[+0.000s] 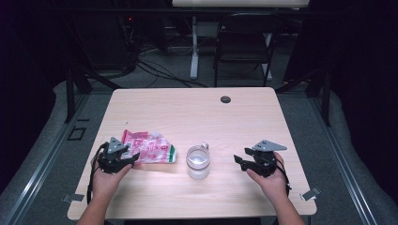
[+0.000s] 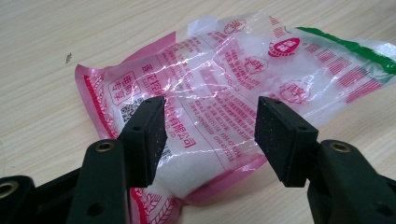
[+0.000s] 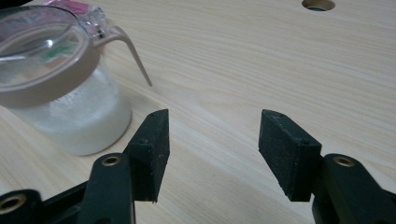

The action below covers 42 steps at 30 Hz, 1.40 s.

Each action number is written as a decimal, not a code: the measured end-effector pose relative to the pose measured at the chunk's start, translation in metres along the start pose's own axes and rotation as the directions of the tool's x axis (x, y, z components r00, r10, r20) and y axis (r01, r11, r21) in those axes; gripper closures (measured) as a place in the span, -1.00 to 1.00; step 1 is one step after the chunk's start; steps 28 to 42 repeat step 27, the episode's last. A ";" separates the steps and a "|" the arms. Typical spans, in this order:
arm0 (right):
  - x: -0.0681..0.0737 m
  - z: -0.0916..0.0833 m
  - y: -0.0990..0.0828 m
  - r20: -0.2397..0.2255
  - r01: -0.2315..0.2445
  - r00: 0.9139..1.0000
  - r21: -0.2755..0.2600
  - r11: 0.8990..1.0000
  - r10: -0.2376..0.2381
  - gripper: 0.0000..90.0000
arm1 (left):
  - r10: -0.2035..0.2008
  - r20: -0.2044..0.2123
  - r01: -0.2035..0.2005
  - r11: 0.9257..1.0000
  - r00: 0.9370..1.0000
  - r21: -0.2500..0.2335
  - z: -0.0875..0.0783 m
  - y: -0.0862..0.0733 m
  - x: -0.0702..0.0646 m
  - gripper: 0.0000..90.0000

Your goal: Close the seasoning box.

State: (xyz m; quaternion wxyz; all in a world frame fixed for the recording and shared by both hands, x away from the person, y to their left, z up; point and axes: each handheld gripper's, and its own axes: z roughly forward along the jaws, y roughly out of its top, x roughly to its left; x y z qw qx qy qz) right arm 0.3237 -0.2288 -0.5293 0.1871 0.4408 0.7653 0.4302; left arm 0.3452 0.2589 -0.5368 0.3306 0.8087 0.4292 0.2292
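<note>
The left gripper (image 2: 210,135) is hovering over the bag (image 2: 233,84), jaws spread, seemingly not touching it; the right gripper (image 3: 212,144) is gaping empty beside the jar (image 3: 60,88) on the counter (image 3: 261,56).

Right gripper (image 3: 212,140): two black jaws are rising from the bottom of the frame, standing wide apart with only bare wood between them.
Jar (image 3: 60,84): sitting at upper left, clear lid on, white grains inside, just beside the left jaw.
Surface (image 3: 243,60): pale wood is stretching across the frame.
Hole (image 3: 318,4): showing at the top right edge.
</note>
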 end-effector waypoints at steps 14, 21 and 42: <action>-0.008 0.017 -0.012 0.008 -0.018 1.000 0.052 0.998 0.018 -0.05 | 0.027 0.017 -0.027 1.000 0.999 0.016 0.006 0.001 -0.006 -0.03; -0.007 0.023 -0.012 0.004 -0.014 1.000 0.079 0.997 0.014 -0.07 | 0.062 0.032 -0.063 0.998 0.998 0.033 0.012 0.002 -0.012 -0.03; -0.007 0.023 -0.013 0.003 -0.009 1.000 0.086 0.996 0.009 -0.08 | 0.060 0.022 -0.060 0.998 0.998 0.018 0.012 0.003 -0.012 -0.03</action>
